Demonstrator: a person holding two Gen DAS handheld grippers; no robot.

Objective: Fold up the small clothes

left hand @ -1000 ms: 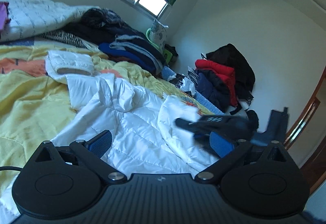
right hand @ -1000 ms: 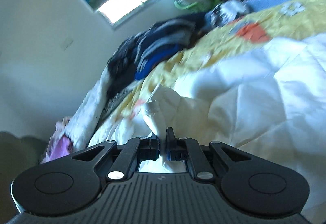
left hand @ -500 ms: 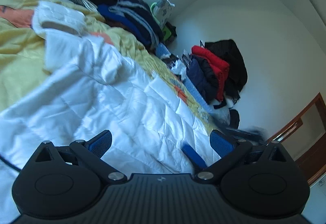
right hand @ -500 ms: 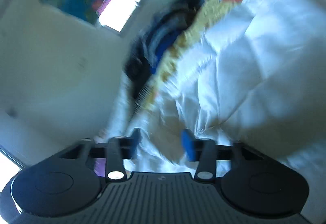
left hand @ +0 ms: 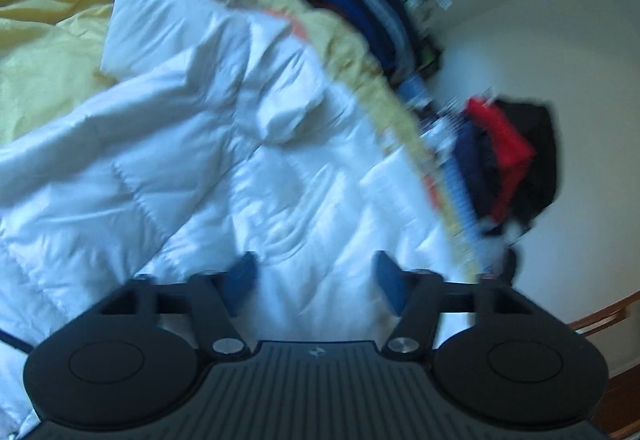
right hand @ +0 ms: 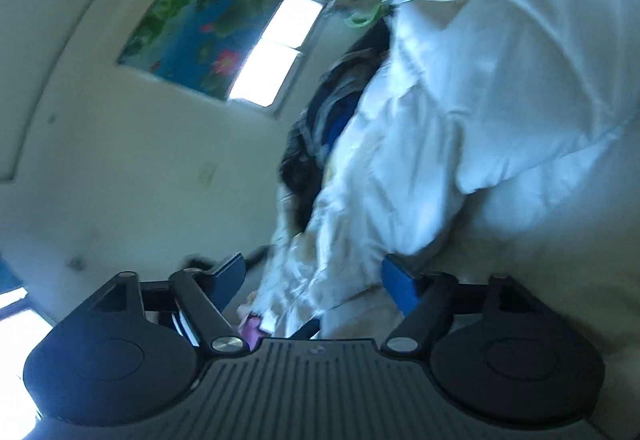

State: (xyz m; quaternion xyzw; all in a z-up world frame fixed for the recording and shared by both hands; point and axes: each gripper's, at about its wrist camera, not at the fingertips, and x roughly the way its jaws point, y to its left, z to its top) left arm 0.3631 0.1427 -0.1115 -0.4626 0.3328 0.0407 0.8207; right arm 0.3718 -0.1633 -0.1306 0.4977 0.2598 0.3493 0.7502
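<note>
White puffy jacket (left hand: 248,144) is sprawled mostly flat on the yellow bedspread (left hand: 44,52), no tidy fold yet. Left gripper (left hand: 314,286) hovers right over it, jaws closing with jacket fabric showing between them. Right wrist view: right gripper (right hand: 312,280) is released, the jacket's edge bunched just ahead.

White quilted jacket (left hand: 224,144) – yellow bedspread (left hand: 44,52) – red garment (left hand: 504,144) – blue floral blind (right hand: 204,28).

Left gripper (left hand: 314,286) closing; right gripper (right hand: 316,282) agape
</note>
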